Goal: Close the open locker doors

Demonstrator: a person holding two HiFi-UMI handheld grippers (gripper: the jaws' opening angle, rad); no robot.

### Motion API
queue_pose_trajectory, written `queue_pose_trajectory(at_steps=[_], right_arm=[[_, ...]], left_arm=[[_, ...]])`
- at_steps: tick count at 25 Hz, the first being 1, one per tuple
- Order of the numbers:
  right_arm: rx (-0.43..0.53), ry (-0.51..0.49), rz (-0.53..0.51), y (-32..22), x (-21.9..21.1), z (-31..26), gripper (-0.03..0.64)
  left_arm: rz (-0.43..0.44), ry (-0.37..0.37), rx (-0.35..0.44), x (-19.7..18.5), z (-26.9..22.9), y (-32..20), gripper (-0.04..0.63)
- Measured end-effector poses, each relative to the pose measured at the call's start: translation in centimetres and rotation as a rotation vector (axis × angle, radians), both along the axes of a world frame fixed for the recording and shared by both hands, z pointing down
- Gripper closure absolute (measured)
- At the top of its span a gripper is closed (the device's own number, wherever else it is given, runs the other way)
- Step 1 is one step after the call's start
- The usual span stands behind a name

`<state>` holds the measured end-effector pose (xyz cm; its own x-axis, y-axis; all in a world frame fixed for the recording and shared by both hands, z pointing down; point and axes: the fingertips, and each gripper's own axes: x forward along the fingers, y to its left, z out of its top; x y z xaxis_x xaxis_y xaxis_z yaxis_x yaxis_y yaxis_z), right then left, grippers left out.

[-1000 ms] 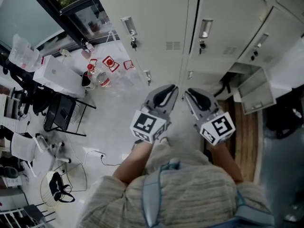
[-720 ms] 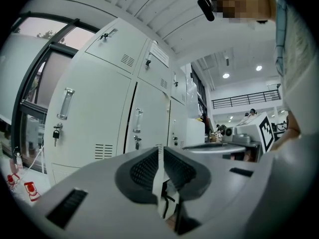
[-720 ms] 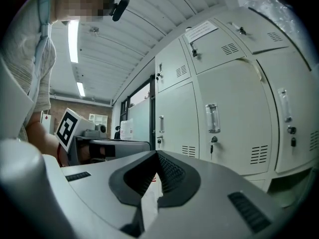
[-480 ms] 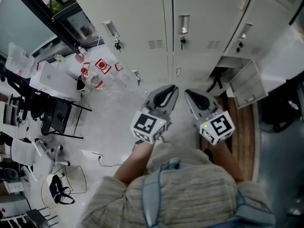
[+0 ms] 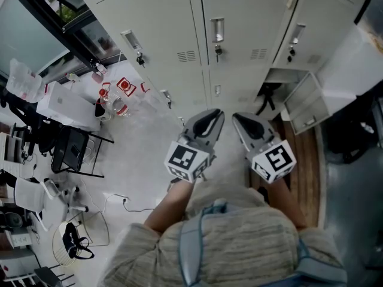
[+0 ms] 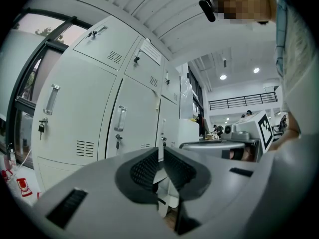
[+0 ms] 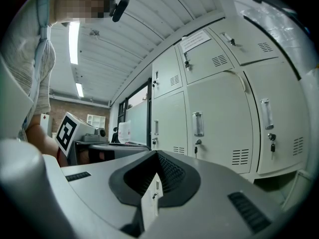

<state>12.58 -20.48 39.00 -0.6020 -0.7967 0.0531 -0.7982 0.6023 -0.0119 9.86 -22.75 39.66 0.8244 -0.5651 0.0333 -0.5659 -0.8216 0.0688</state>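
Grey steel lockers (image 5: 179, 23) are faced. Left gripper (image 5: 215, 115) and right gripper (image 5: 237, 118) are held level, side by side, ribbed jaws closed, empty. Lower door (image 5: 306, 103) is swung open.

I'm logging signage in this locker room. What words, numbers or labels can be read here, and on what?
No text here can be read.
Paper notice on an upper locker door: print too small to read.
Red-and-white labels on the floor: too blurred to read.
Cubes on the left gripper and right gripper: square marker patterns, not words.
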Motion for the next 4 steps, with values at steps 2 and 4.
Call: queue_pose_trajectory(at_steps=[2,4], right_arm=[[-0.002,0.002,0.003,0.25,0.39,-0.06,0.615],[-0.004,0.004,0.006,0.49,0.78,-0.06,0.615]], left_arm=[[0.004,-0.002,-0.004,0.39,0.13,0.28,0.565],[0.009,-0.005,-0.009,0.75,0.38,0.55,0.566]])
